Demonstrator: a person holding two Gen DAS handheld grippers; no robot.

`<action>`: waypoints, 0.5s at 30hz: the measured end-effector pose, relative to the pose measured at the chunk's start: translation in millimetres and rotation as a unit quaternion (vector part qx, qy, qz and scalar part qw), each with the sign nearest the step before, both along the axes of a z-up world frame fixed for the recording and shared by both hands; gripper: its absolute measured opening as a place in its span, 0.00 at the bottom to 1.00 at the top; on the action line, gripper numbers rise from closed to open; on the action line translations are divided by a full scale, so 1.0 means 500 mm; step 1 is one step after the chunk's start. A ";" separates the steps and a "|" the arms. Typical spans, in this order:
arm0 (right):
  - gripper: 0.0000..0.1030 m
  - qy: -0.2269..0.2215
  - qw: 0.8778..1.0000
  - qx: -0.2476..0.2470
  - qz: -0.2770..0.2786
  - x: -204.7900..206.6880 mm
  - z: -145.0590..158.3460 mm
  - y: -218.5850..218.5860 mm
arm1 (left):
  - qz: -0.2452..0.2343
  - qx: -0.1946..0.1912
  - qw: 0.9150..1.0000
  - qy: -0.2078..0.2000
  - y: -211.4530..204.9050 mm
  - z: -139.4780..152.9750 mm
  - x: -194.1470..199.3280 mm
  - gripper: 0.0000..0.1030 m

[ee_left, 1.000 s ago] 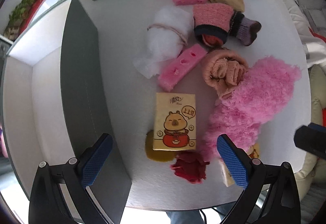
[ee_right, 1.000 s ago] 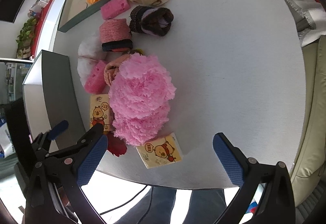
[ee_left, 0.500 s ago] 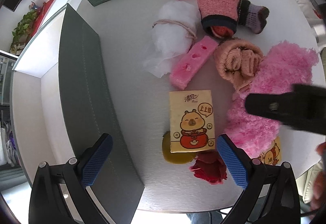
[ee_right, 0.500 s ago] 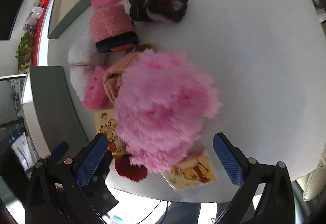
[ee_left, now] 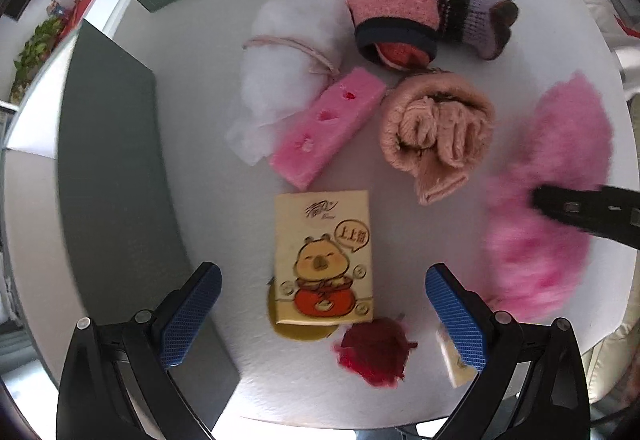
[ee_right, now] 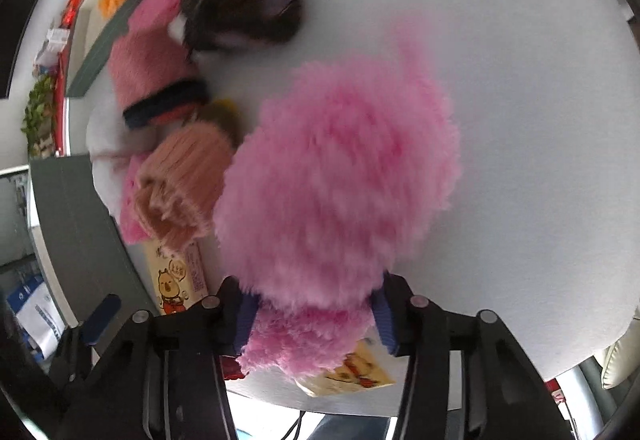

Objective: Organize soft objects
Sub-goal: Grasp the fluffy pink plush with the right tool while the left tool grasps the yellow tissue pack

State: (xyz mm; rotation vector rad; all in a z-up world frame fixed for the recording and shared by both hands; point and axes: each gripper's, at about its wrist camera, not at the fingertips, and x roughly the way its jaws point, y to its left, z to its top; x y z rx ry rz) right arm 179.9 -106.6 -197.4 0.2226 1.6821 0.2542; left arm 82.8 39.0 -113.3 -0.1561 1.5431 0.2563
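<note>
Right fingers: my right gripper [ee_right: 314,316] has just been closing, and its blue pads now press into the fluffy pink ball [ee_right: 340,180] from both sides.
Left fingers: my left gripper [ee_left: 322,316] stands wide apart with nothing between its pads, above the yellow tissue pack [ee_left: 323,258].
Around the ball: a rolled peach towel [ee_right: 184,180] lies just beside it; a pink knitted hat [ee_right: 154,80] and a dark sock [ee_right: 244,16] lie further off.
Under my left fingers: a dark red tuft [ee_left: 374,352] and a mustard disc [ee_left: 298,330] touch the pack's near end; a pink sponge [ee_left: 326,126] and a white wad tied with string [ee_left: 286,56] lie beyond.
Hidden: the ball covers most of a second tissue pack [ee_right: 352,372]; it is blurred in both views.
Edges: the grey box wall [ee_left: 112,168] rises to my left; the worktop [ee_right: 500,60] edge runs close below both grippers.
Open room: bare worktop right of the ball.
</note>
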 end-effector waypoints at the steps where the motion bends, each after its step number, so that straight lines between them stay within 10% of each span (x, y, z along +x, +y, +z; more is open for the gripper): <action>1: 0.51 -0.011 1.000 -0.012 0.006 0.004 0.008 -0.010 | 0.007 -0.006 1.000 0.003 0.000 -0.012 0.004 1.00; 15: 0.78 -0.016 0.998 -0.043 0.031 0.015 -0.024 -0.084 | 0.033 -0.034 0.999 0.018 -0.008 -0.106 0.079 1.00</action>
